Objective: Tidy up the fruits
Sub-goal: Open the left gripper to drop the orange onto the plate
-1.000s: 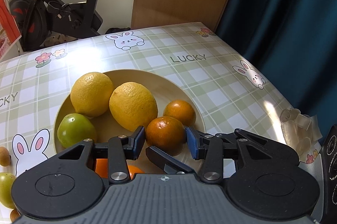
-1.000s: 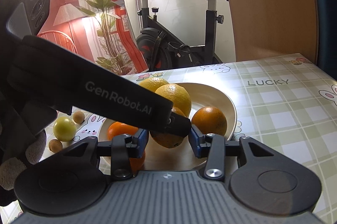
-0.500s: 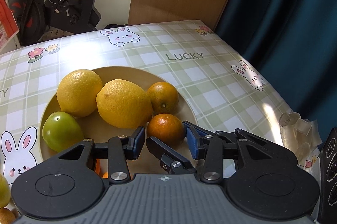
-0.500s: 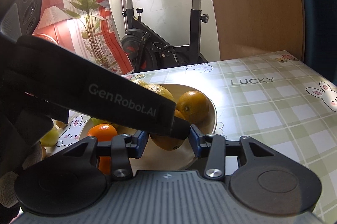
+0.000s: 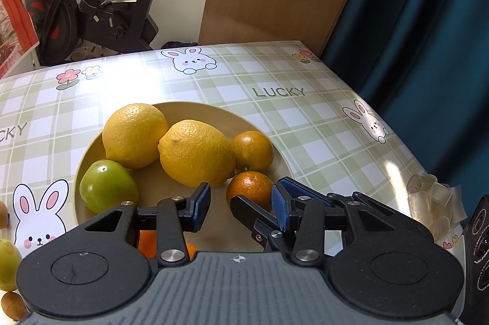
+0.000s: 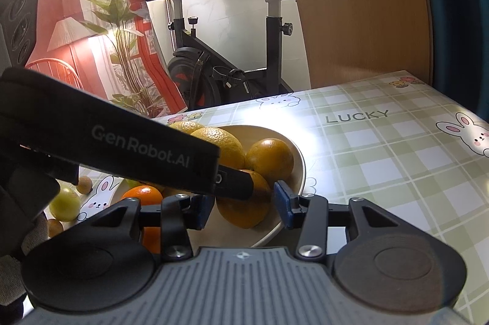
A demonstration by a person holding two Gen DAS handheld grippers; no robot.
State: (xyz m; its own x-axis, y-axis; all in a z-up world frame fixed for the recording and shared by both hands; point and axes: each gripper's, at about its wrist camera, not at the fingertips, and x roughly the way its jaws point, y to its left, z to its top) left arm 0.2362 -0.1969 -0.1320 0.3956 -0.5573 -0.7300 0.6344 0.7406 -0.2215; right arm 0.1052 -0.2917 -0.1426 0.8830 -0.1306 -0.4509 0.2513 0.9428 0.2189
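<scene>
Checked tablecloth (image 5: 305,123) carries a tan plate (image 5: 244,117) of fruit. Your left gripper (image 5: 241,202) hangs open at the plate's near edge; the right gripper (image 6: 243,204) has just been opening, a small orange (image 6: 244,209) loose between its pads, on the plate.

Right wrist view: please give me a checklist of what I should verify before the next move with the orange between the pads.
1. Orange between the right gripper pads: ok.
2. Pads pressing it: not ok; the jaws have just been opening, and gaps show on both sides.
3. Left gripper empty: ok, open.
4. Clear way: not ok; the left gripper's finger crosses over the orange.
5. All fruit on the plate: not ok; a yellow-green fruit lies beside it.
</scene>
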